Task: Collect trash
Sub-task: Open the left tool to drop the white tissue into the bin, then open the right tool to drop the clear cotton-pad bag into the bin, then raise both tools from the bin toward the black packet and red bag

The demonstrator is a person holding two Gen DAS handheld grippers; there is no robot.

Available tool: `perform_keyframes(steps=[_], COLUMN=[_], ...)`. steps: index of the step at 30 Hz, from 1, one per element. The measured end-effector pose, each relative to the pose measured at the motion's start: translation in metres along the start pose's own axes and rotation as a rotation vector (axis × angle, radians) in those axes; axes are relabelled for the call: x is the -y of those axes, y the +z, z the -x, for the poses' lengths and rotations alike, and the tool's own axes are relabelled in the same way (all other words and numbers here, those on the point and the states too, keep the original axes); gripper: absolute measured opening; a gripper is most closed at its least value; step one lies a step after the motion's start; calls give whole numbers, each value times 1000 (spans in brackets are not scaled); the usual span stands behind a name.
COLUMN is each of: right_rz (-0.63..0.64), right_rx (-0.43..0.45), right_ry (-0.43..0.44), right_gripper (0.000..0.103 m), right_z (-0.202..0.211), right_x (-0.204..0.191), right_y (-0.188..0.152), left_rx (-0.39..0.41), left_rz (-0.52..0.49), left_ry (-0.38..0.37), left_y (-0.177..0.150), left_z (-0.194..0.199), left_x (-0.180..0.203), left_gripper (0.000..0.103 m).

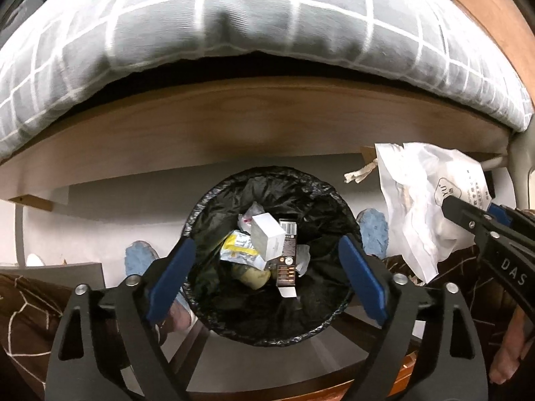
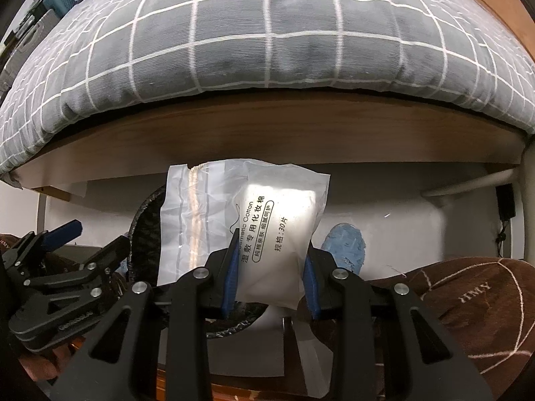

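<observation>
A round bin with a black liner (image 1: 214, 200) stands on the floor below my left gripper (image 1: 267, 274), which is open and empty above it. Inside lie a white box (image 1: 267, 237), a dark carton (image 1: 287, 260) and a yellow wrapper (image 1: 237, 249). My right gripper (image 2: 271, 267) is shut on a white cotton-pad packet (image 2: 267, 220) and holds it up, right of the bin. The packet shows in the left wrist view (image 1: 421, 200) with the right gripper (image 1: 468, 220) on it. The bin's rim (image 2: 147, 220) shows behind the packet in the right wrist view, and the left gripper (image 2: 83, 237) is at the left.
A bed with a grey checked cover (image 1: 234, 20) and a wooden side rail (image 1: 250, 113) runs across ahead. Blue slippers (image 1: 372, 230) and brown patterned trousers (image 2: 468, 300) flank the bin. A metal bed leg (image 1: 521, 163) stands at right.
</observation>
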State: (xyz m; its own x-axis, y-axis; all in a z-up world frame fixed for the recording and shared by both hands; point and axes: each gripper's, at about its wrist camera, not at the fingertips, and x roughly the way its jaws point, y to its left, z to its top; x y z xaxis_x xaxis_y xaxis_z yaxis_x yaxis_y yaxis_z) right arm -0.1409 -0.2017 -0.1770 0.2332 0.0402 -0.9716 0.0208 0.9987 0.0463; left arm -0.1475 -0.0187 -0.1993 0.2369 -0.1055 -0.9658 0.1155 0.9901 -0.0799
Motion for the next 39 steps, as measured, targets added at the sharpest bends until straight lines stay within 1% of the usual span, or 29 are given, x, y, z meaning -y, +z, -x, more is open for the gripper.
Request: perform_keyframes(steps=[4,7,11,19,25,29,33,34,37,39], right_rz=[17,33,57,105,130,150,159,157,158,163], right_rx=[2,0,-6,-27,-50,-87,-90,-90,-77,-64], right_ry=[12,23,36,45,42,40,25,27,25,28], right_gripper=[31,31,31,31,32,33,34,38,60,64], right_z=[0,-1,-4,-16,-25,-37,-39,-41,-39,-36], right_x=[-8,-19,-33,-63,-82,-92,-97,-100,-101,-105], right_y=[2,3,5,7,8,5,0,0,-1,0], left_rx=[29,54,74,82,92,98,95,93,87,84], left_rz=[15,14,31,83,107,120,129,129,134,139], left_ry=[19,38,57,74,75,78,75,75,72,72], left_y=[0,1,0,-3,-3,-4,-6,-6,-7,-7], left_z=[12,22,34,46,54,57,58,57,55,54], left_x=[-15,-25,-44,-81,-98,-104,-109,-109,-109,-110], left_gripper=[95,97,97,97,97,97,97,97,97,97])
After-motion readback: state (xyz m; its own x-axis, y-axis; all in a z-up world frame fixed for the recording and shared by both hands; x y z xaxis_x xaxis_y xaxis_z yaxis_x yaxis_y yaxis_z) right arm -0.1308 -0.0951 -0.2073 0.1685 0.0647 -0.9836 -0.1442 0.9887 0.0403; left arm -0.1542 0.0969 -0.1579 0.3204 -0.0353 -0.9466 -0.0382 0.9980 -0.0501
